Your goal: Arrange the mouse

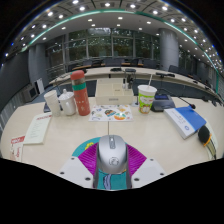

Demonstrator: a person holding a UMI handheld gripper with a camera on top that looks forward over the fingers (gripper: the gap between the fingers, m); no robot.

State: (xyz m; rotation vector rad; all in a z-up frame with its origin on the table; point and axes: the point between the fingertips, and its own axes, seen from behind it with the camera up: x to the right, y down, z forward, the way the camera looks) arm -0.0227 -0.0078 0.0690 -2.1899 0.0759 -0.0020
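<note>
A silver-grey mouse (112,150) with a scroll wheel lies lengthwise between my fingers, its nose pointing away over the pale wooden table (150,140). My gripper (112,162) is closed on it, with the magenta pads (89,157) pressing against its left and right sides. The mouse's rear end is hidden between the teal fingers. I cannot tell whether it rests on the table or is held just above it.
Beyond the mouse lies a printed leaflet (108,114). A red bottle (79,92) and two white cups (60,102) stand far left. A green-white cup with a straw (147,98) stands far right. A blue-white box (186,121) is right, papers (37,128) left.
</note>
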